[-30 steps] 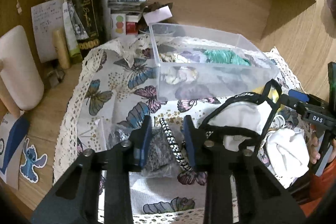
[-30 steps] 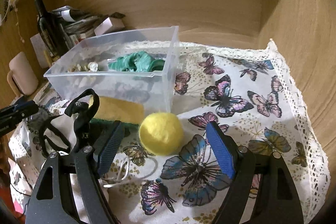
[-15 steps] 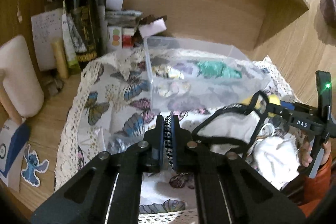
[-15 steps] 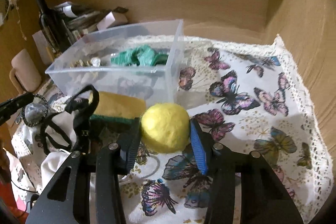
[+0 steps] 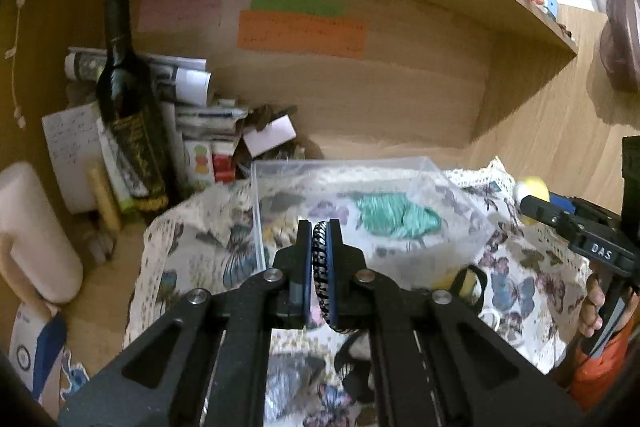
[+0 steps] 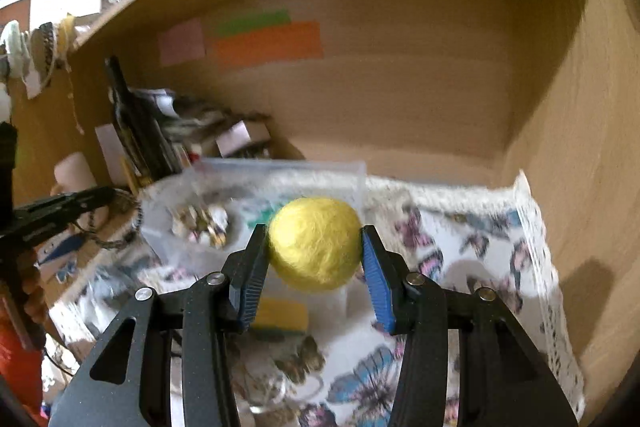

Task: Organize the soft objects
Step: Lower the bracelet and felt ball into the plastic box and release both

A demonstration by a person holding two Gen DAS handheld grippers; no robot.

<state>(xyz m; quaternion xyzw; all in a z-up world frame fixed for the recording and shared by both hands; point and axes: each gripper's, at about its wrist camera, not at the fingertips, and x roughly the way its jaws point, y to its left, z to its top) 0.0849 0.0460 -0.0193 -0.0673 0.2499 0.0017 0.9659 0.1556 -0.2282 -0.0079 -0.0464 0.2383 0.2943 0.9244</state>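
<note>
My left gripper (image 5: 319, 227) is shut on a black-and-white braided band (image 5: 320, 267) and holds it up in front of the clear plastic box (image 5: 452, 187). The box holds a teal cloth (image 5: 396, 215). My right gripper (image 6: 314, 233) is shut on a yellow felt ball (image 6: 314, 243), lifted above the butterfly cloth (image 6: 472, 251) and close to the clear box (image 6: 320, 171). The right gripper with the ball also shows at the right of the left wrist view (image 5: 532, 193). The left gripper and its band show at the left of the right wrist view (image 6: 116, 223).
A dark wine bottle (image 5: 128, 107), papers and small boxes (image 5: 224, 131) stand at the back left. A pale mug (image 5: 32, 235) stands at the left. A yellow-green sponge (image 6: 282, 315) and a black strap (image 5: 468, 287) lie on the cloth. Wooden shelf walls enclose the back and right.
Both grippers have risen off the cloth. The left one closed on the braided band and lifted it. The right one closed on the yellow ball and lifted it toward the box.
</note>
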